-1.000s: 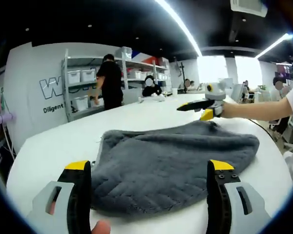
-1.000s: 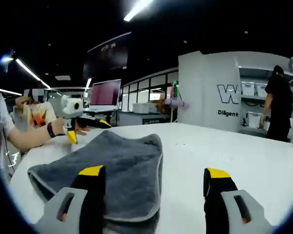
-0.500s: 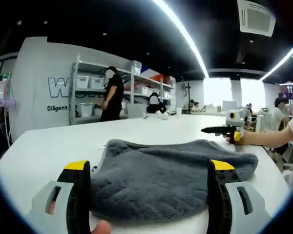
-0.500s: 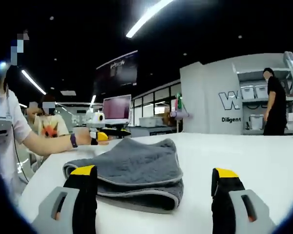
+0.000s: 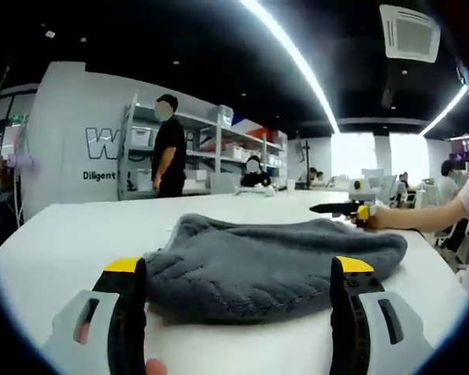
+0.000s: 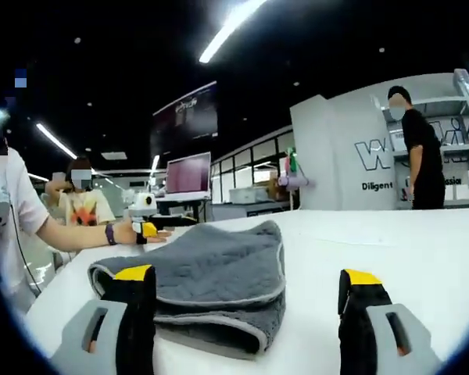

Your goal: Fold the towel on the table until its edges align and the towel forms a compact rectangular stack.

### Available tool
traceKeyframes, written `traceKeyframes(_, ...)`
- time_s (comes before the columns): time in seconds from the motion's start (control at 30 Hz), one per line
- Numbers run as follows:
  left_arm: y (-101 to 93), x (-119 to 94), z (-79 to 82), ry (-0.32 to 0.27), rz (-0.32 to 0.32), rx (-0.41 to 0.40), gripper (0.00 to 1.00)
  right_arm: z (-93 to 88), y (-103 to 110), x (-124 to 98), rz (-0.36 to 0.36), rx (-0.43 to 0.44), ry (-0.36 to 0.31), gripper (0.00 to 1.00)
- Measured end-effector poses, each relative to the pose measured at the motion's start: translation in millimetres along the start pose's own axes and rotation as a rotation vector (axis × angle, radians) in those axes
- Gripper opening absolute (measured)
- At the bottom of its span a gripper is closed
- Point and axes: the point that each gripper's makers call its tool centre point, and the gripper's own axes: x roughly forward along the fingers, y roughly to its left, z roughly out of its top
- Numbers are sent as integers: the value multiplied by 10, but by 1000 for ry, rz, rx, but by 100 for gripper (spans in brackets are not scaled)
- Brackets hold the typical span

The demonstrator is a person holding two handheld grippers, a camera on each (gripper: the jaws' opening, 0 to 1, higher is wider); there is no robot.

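A folded grey towel (image 5: 273,262) is seen lying on the white table (image 5: 70,234), beyond the left gripper (image 5: 238,273), whose jaws are spread wide. The right gripper (image 5: 345,209) is held past the towel's far right end

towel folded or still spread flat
Folded: the towel lies doubled on the table, with two stacked layers showing at its near edge.

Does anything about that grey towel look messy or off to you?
A little. The grey towel lies folded on the white table, but its layers don't line up: the lower one sticks out past the upper along the near edge. Nothing is spilled or damaged.
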Motion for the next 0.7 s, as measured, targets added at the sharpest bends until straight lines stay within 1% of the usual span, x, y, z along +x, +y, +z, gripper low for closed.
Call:
traceKeyframes(0.03,16,3,-20,4,2,-9,95,-14,-21,29,-2,2,9,99)
traceKeyframes(0.13,84,-27,-25,-12,24,-22,94,-158,-91,73,-32,-14,92,96)
traceKeyframes(0.17,107,-38,-29,-14,31,-28,94,-189,-73,70,-30,-17,113,94)
traceKeyframes(0.33,109,-33,-10,-27,31,-56,93,-178,12,37,7,-3,105,81)
traceKeyframes(0.43,145,-27,-20,-19,45,-52,91,-167,67,25,29,1,97,76)
traceKeyframes(0.5,148,-19,-18,-17,46,-47,91,-191,96,29,40,17,110,71)
traceKeyframes(0.6,132,-10,-14,-15,48,-39,91,-217,145,19,53,21,125,62)
traceKeyframes(0.7,97,1,-28,-1,38,-19,91,-223,181,14,62,30,130,60)
